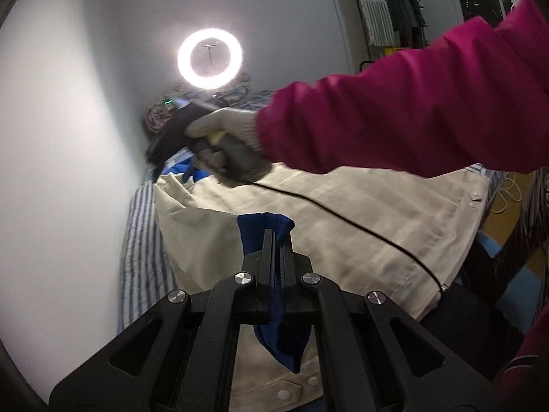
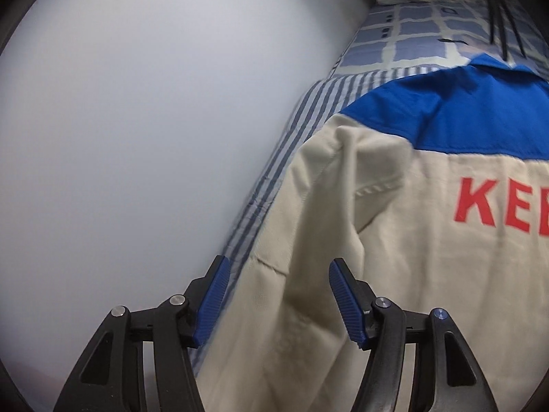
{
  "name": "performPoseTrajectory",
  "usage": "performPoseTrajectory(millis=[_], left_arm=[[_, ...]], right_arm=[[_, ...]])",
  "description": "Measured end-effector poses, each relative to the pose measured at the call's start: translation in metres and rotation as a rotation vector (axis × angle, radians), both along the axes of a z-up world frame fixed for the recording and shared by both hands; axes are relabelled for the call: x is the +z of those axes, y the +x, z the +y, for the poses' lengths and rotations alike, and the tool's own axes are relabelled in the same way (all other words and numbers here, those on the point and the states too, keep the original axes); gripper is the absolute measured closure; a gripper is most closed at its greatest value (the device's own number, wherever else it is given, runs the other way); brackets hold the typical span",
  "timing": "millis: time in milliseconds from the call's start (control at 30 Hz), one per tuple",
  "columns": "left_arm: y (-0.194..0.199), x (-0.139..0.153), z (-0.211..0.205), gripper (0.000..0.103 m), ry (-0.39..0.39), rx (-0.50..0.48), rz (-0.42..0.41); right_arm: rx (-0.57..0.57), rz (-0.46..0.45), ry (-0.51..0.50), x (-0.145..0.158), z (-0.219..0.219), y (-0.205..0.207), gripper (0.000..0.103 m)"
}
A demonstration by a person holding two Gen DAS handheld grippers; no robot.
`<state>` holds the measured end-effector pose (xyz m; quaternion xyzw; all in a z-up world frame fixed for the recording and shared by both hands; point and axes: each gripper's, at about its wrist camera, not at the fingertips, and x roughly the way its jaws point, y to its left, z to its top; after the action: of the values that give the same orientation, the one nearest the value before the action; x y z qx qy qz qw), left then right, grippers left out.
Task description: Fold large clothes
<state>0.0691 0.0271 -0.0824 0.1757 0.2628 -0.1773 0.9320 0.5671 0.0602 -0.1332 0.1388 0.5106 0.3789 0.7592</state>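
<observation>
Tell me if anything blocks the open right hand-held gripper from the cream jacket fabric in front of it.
Nothing visible does. The right hand-held gripper is open, directly over the cream jacket, whose folded sleeve edge lies between its fingers with no other object in the gap. The striped bedsheet lies off to the side.

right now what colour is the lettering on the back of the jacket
Red, on the cream jacket below its blue yoke; the lettering shows best in the right wrist view.

- The jacket [image 1: 343,213] lies spread on the bed [image 1: 144,240], whose left side runs along the wall [image 1: 68,137].
- My left tongs [image 1: 274,240] hang over the jacket's near part; my right tongs [image 2: 278,295] over its left edge.
- A ring light [image 1: 210,58] stands behind the bed.
</observation>
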Motion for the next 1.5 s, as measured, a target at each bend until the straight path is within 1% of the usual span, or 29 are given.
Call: performPoseTrajectory(millis=[33, 67, 133, 233, 267, 367, 433, 467, 500, 533, 567, 600, 633, 667, 700, 733, 767, 800, 867, 900, 1000, 1067, 1133, 1167, 1267, 1433, 1467, 1500], left_arm=[[0.001, -0.002, 0.000, 0.103, -0.007, -0.004, 0.014], [0.000, -0.002, -0.001, 0.103, -0.004, -0.010, 0.023], [-0.001, -0.004, -0.005, 0.103, 0.002, -0.023, 0.030], [0.000, -0.012, -0.002, 0.103, -0.003, -0.032, 0.045], [-0.002, -0.010, 0.000, 0.103, -0.005, -0.036, 0.050], [-0.006, -0.013, 0.000, 0.103, -0.006, -0.046, 0.059], [-0.009, -0.017, -0.001, 0.103, -0.005, -0.061, 0.078], [-0.010, -0.020, -0.003, 0.103, 0.001, -0.068, 0.098], [-0.011, -0.023, -0.005, 0.103, 0.003, -0.073, 0.116], [-0.012, -0.025, -0.006, 0.103, -0.002, -0.077, 0.130], [-0.015, -0.027, -0.007, 0.103, -0.015, -0.090, 0.155], [-0.016, -0.027, -0.007, 0.103, -0.026, -0.093, 0.171], [-0.018, -0.027, -0.005, 0.098, -0.047, -0.085, 0.187], [-0.018, -0.026, -0.001, 0.092, -0.082, -0.070, 0.209], [-0.019, -0.025, 0.004, 0.078, -0.119, -0.050, 0.226], [-0.020, -0.023, 0.011, 0.064, -0.164, -0.020, 0.238], [-0.021, -0.021, 0.018, 0.060, -0.202, 0.008, 0.245], [-0.021, -0.020, 0.027, 0.059, -0.247, 0.047, 0.254], [-0.021, -0.024, 0.045, 0.059, -0.332, 0.129, 0.290], [-0.020, -0.030, 0.055, 0.058, -0.386, 0.187, 0.323], [-0.014, -0.057, 0.081, 0.058, -0.540, 0.330, 0.430], [-0.011, -0.074, 0.091, 0.058, -0.628, 0.390, 0.487], [-0.008, -0.092, 0.095, 0.058, -0.710, 0.418, 0.555], [-0.007, -0.098, 0.094, 0.058, -0.719, 0.422, 0.573], [-0.001, -0.109, 0.089, 0.058, -0.700, 0.438, 0.587], [0.006, -0.127, 0.090, 0.059, -0.763, 0.466, 0.634], [0.006, -0.129, 0.089, 0.060, -0.775, 0.464, 0.637], [0.007, -0.129, 0.089, 0.068, -0.780, 0.461, 0.640]], right_arm=[[0.007, 0.006, -0.018, -0.003, 0.006, 0.002, 0.067], [0.013, 0.022, -0.023, -0.006, 0.010, 0.005, 0.075], [0.008, 0.030, -0.013, -0.007, 0.009, 0.006, 0.101], [-0.019, -0.013, -0.031, 0.000, -0.007, 0.000, 0.101], [-0.034, -0.024, -0.032, 0.002, -0.018, -0.004, 0.102], [-0.111, -0.005, 0.002, 0.001, -0.062, -0.013, 0.102], [-0.173, 0.020, 0.033, -0.007, -0.095, -0.019, 0.102], [-0.198, 0.034, 0.024, -0.015, -0.111, -0.024, 0.102], [-0.220, 0.046, -0.022, -0.025, -0.123, -0.030, 0.102], [-0.229, 0.058, -0.069, -0.033, -0.127, -0.029, 0.098], [-0.220, 0.081, -0.146, -0.044, -0.131, -0.033, 0.096], [-0.201, 0.096, -0.201, -0.050, -0.131, -0.037, 0.096], [-0.183, 0.094, -0.282, -0.055, -0.132, -0.041, 0.095], [-0.175, 0.066, -0.344, -0.053, -0.133, -0.046, 0.090], [-0.169, 0.025, -0.371, -0.046, -0.134, -0.051, 0.082], [-0.166, 0.002, -0.373, -0.040, -0.133, -0.052, 0.079], [-0.161, -0.018, -0.350, -0.030, -0.133, -0.053, 0.079], [-0.155, -0.035, -0.323, -0.019, -0.132, -0.054, 0.077], [-0.135, -0.089, -0.287, 0.001, -0.123, -0.056, 0.072], [-0.113, -0.124, -0.274, 0.011, -0.115, -0.058, 0.069], [-0.039, -0.194, -0.253, 0.020, -0.081, -0.054, 0.062], [0.003, -0.216, -0.256, 0.023, -0.062, -0.056, 0.061], [0.037, -0.229, -0.263, 0.023, -0.041, -0.058, 0.061], [0.048, -0.236, -0.267, 0.025, -0.032, -0.058, 0.060], [0.067, -0.249, -0.273, 0.021, -0.004, -0.055, 0.058], [0.103, -0.263, -0.301, 0.016, 0.039, -0.044, 0.056], [0.108, -0.267, -0.313, 0.015, 0.048, -0.042, 0.055], [0.106, -0.274, -0.332, 0.013, 0.058, -0.040, 0.051]])
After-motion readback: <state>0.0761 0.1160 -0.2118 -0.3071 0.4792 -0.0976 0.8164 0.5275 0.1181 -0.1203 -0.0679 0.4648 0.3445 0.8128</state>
